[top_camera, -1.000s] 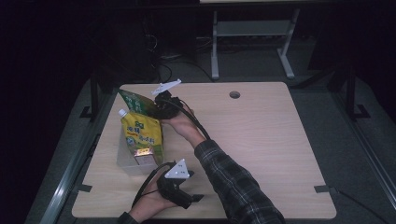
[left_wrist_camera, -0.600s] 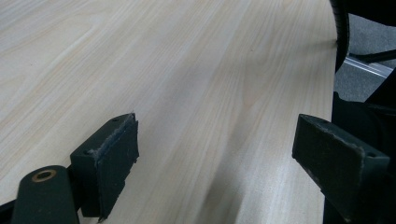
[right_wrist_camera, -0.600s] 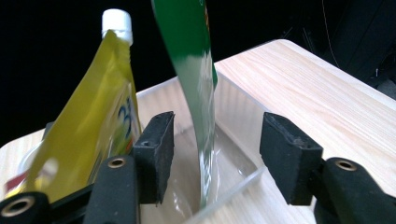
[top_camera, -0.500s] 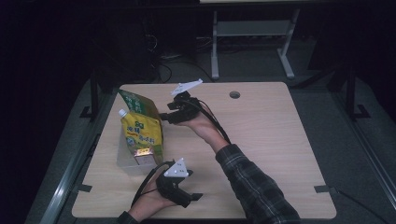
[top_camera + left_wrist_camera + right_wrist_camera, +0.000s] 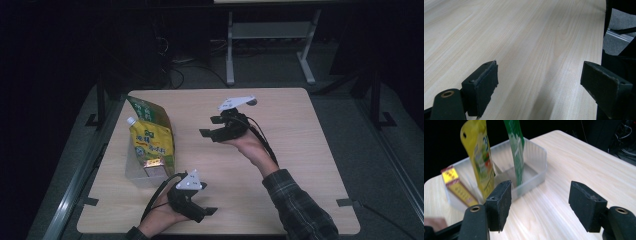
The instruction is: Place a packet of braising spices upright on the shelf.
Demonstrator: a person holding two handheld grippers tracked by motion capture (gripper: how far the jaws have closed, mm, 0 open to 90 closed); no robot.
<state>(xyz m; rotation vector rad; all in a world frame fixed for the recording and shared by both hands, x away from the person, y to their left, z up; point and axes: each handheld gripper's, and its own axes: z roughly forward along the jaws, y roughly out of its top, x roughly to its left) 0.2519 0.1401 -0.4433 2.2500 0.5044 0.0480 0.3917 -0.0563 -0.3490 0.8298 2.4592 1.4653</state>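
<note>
A clear plastic bin [image 5: 132, 173] stands on the left of the wooden table [image 5: 300, 150]. In it stand a green pouch [image 5: 148, 112], a yellow spouted pouch [image 5: 152, 141] and a small yellow and red box [image 5: 154, 166]. My right gripper [image 5: 212, 128] hovers right of the bin and points at it. Its jaws have just been opening and nothing is between them. From the right gripper view [image 5: 541, 202] I see the bin [image 5: 536, 167], the green pouch [image 5: 516, 147], the yellow pouch [image 5: 477, 152] and the box [image 5: 457, 186]. My left gripper [image 5: 201, 214] rests open near the front edge, over bare wood [image 5: 544, 85].
The table's left edge runs close beside the bin. A round cable hole [image 5: 252, 101] sits near the far edge. Behind the table stands a white metal frame [image 5: 270, 35] on a dark floor.
My right gripper has let go of the green pouch's top, opened, and drawn away to the right. The green pouch stays standing in the bin. The left hand has not moved.
</note>
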